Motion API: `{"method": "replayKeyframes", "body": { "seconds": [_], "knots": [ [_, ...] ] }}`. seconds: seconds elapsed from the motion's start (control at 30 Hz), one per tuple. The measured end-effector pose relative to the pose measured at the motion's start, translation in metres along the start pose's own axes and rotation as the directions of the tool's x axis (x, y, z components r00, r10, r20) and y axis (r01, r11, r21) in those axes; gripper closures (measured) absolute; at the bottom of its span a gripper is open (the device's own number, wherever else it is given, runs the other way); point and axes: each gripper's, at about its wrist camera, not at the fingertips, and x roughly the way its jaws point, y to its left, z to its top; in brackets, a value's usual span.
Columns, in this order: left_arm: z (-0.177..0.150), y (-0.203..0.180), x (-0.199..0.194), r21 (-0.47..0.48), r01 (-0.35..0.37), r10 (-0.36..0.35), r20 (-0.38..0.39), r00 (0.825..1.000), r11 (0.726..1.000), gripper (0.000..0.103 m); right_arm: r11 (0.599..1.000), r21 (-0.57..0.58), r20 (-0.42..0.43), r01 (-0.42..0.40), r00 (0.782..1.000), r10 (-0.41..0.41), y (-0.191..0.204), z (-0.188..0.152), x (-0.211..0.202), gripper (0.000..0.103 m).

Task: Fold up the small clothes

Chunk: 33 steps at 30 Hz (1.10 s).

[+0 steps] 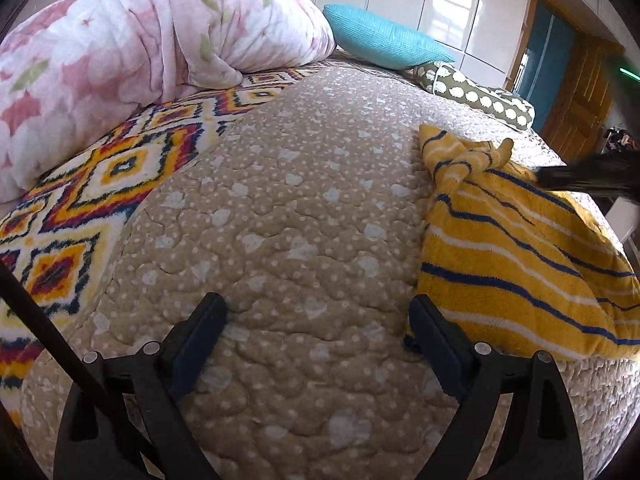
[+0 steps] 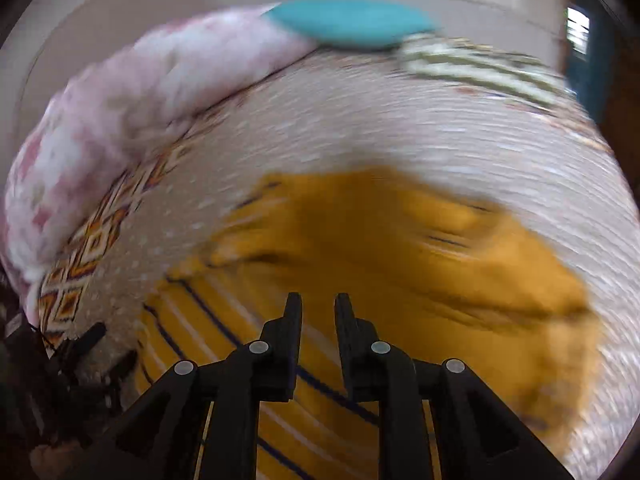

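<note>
A small yellow garment with blue and white stripes (image 1: 516, 248) lies crumpled on the beige quilted bedspread (image 1: 288, 208), at the right. My left gripper (image 1: 318, 312) is open and empty, low over the bedspread, its right finger beside the garment's left edge. The right gripper shows as a dark blurred shape (image 1: 592, 178) over the garment's far side. In the blurred right wrist view, my right gripper (image 2: 318, 304) hovers above the yellow garment (image 2: 400, 264) with a narrow gap between its fingers, holding nothing.
A pink floral duvet (image 1: 120, 52) is bunched at the back left on a patterned orange blanket (image 1: 80, 200). A turquoise pillow (image 1: 380, 38) and a green spotted pillow (image 1: 476, 96) lie at the head. White wardrobe doors and a wooden door (image 1: 580, 96) stand behind.
</note>
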Motion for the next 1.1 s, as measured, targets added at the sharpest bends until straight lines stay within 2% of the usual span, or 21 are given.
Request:
{"method": "replayKeyframes", "body": {
  "seconds": [0.1, 0.23, 0.37, 0.43, 0.47, 0.5, 0.57, 0.67, 0.77, 0.83, 0.93, 1.0, 1.1],
  "knots": [
    [0.0, 0.001, 0.0, 0.001, 0.01, -0.01, 0.0, 1.0, 1.0, 0.01, 0.999, -0.02, -0.07, 0.028, 0.997, -0.029, 0.021, 0.031, 0.055, 0.085],
    [0.0, 0.002, 0.001, -0.002, 0.034, -0.034, 0.002, 0.999, 0.999, 0.008, 0.997, -0.03, -0.09, 0.072, 0.993, -0.075, 0.041, 0.063, 0.085, 0.084],
    [0.001, 0.002, 0.001, -0.001, 0.033, -0.033, 0.0, 0.999, 0.999, 0.008, 0.983, -0.1, -0.116, 0.153, 0.98, -0.164, 0.057, 0.074, 0.085, 0.085],
    [0.001, 0.001, 0.002, 0.002, 0.029, -0.029, -0.002, 1.0, 1.0, 0.007, 0.977, -0.126, -0.056, 0.174, 0.982, -0.182, 0.066, 0.072, 0.066, 0.079],
    [0.001, 0.001, 0.002, 0.004, 0.027, -0.027, -0.004, 1.0, 1.0, 0.007, 0.98, -0.113, -0.018, 0.165, 0.986, -0.168, 0.069, 0.068, 0.051, 0.073],
    [0.001, 0.0, 0.002, 0.005, 0.026, -0.026, -0.005, 1.0, 1.0, 0.007, 0.984, -0.103, -0.003, 0.147, 0.989, -0.148, 0.07, 0.065, 0.043, 0.071],
    [0.002, 0.0, 0.003, 0.007, 0.023, -0.023, -0.006, 1.0, 1.0, 0.007, 0.991, -0.088, -0.001, 0.097, 0.995, -0.097, 0.075, 0.052, 0.026, 0.071],
    [0.001, 0.0, 0.002, 0.007, 0.022, -0.022, -0.006, 1.0, 1.0, 0.007, 0.995, -0.069, 0.017, 0.073, 0.997, -0.072, 0.078, 0.016, 0.0, 0.071],
    [0.001, 0.0, 0.002, 0.008, 0.02, -0.02, -0.003, 1.0, 1.0, 0.007, 1.0, -0.022, 0.037, -0.01, 0.999, 0.01, 0.066, -0.044, -0.026, 0.071],
    [0.001, 0.0, 0.002, 0.01, 0.018, -0.018, -0.005, 1.0, 1.0, 0.007, 1.0, 0.002, 0.023, -0.022, 1.0, 0.022, 0.055, -0.083, -0.032, 0.071],
    [0.001, -0.002, 0.001, 0.015, 0.011, -0.011, -0.005, 1.0, 1.0, 0.006, 0.998, 0.066, 0.005, 0.021, 1.0, -0.022, 0.021, -0.142, -0.041, 0.071],
    [0.0, -0.003, 0.001, 0.02, 0.0, 0.0, -0.005, 1.0, 1.0, 0.006, 0.988, 0.144, 0.046, -0.045, 0.998, 0.039, -0.004, -0.17, -0.059, 0.073],
    [0.0, -0.006, 0.001, 0.031, -0.018, 0.018, -0.008, 1.0, 0.999, 0.006, 0.96, 0.273, 0.078, -0.056, 0.996, 0.036, -0.037, -0.197, -0.092, 0.073]
  ]
}}
